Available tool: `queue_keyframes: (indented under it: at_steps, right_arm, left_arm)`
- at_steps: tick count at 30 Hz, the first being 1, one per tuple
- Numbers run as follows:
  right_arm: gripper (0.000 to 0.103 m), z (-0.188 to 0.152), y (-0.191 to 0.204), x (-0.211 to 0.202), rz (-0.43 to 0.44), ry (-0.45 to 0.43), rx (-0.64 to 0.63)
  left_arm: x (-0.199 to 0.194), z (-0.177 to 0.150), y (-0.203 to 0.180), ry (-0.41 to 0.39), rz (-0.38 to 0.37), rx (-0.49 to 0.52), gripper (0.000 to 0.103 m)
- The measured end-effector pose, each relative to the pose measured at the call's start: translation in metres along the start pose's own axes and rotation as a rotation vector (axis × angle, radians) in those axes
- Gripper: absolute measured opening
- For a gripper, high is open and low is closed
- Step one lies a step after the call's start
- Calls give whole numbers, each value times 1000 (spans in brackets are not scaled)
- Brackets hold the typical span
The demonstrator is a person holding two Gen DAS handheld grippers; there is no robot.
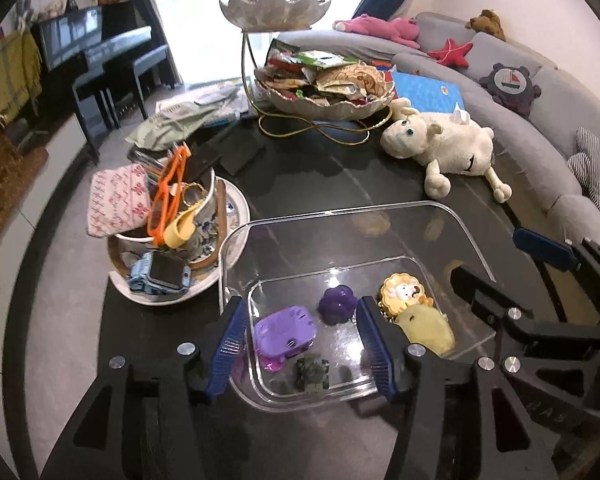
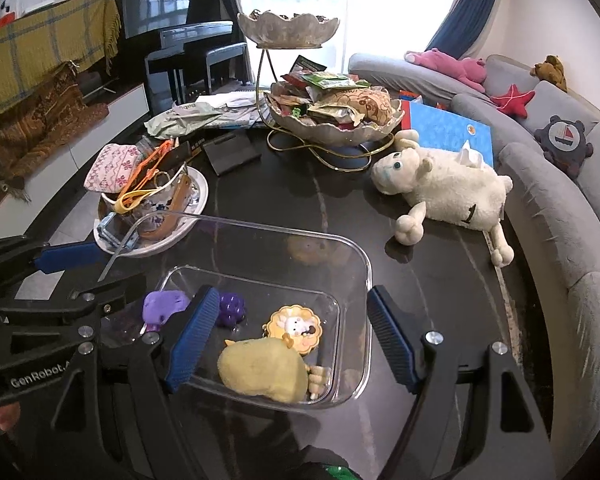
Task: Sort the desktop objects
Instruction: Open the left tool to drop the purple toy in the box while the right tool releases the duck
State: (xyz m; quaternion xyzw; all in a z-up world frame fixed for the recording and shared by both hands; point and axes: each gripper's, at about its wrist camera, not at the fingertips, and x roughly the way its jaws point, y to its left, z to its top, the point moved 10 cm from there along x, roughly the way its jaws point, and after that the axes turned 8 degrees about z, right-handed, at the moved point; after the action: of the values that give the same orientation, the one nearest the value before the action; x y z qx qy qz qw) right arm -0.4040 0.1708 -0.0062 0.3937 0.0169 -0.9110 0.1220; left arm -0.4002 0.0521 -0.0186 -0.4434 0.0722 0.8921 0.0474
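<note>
While both grippers hover over the near end of the clear bin (image 1: 440, 220), neither pinches anything: the left gripper (image 1: 300, 344) is spread wide, one finger outside the bin's left wall and the other inside it, and the right gripper (image 2: 288, 340) is spread too, straddling the bin's right part. Inside the bin lie a purple toy (image 1: 285, 330), a purple flower (image 1: 337, 303), a small green piece (image 1: 313, 372), a lion charm (image 2: 294, 330) and a yellow plush (image 2: 264, 372). The purple toy sits between the left fingers, straight ahead and below; the plush lies just below the right gripper, its long axis running across the gap. Outside the bin, the sheep plush (image 2: 448, 188) lies on the worktop (image 2: 300, 200) well ahead and to the right, nearer the right hand, while the crowded dish (image 1: 236, 216) with a watch (image 1: 162, 274) stands just left of the bin, nearer the left hand. Whether more is meant for the bin, I cannot tell.
</note>
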Motion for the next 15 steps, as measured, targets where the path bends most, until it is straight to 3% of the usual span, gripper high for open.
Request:
queue_keyframes:
  at_steps: [15]
  right_arm:
    - [75,-14,18,-51,20,-73,-7]
  left_arm:
    - [-50,-14,1,-63,12,16,53]
